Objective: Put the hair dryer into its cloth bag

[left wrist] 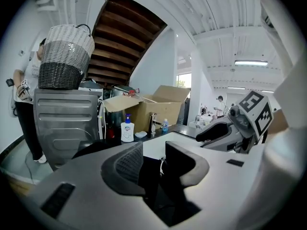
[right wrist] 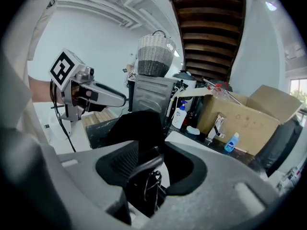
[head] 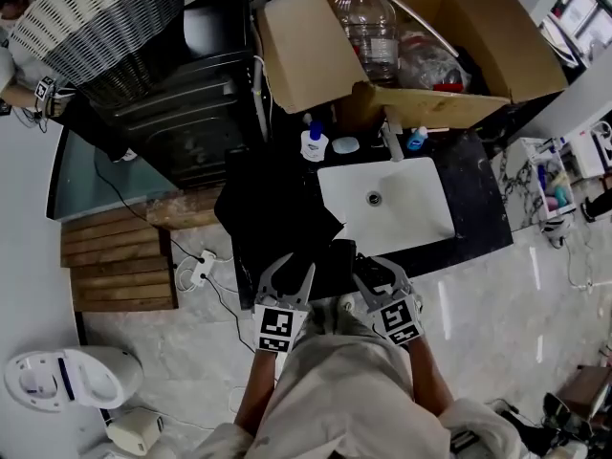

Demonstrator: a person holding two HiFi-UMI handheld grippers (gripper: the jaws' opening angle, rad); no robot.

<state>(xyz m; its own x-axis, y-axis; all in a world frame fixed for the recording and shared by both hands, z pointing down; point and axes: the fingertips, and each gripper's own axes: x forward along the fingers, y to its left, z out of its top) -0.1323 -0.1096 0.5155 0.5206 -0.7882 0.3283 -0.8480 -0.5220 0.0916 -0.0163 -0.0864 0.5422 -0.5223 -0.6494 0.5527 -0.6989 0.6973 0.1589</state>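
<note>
Both grippers meet at the near edge of the counter (head: 473, 194). The left gripper (left wrist: 154, 159) and the right gripper (right wrist: 151, 164) are each closed on black cloth of the bag (head: 273, 208). Behind the counter on the left stands a dark appliance (head: 186, 113) with a woven basket (head: 96, 17) on top. Right of it an open cardboard box (head: 306, 55) holds a big clear bottle (head: 368, 22). Along the back of the counter, between box and bag, stand a soap pump (head: 314, 143), a tap (head: 390, 142) and a small blue bottle (head: 416, 139). A white sink (head: 416, 223) is set into the dark counter, just right of the bag. Wooden steps (head: 120, 261) and a white power strip (head: 203, 268) lie on the pale marbled floor (head: 497, 323) at left. The bag slumps on the counter left of the sink, and its near edge runs up into both pairs of jaws. A thin cord (right wrist: 152, 185) loops out at the right gripper. The dryer cannot be picked out in the black cloth.
</note>
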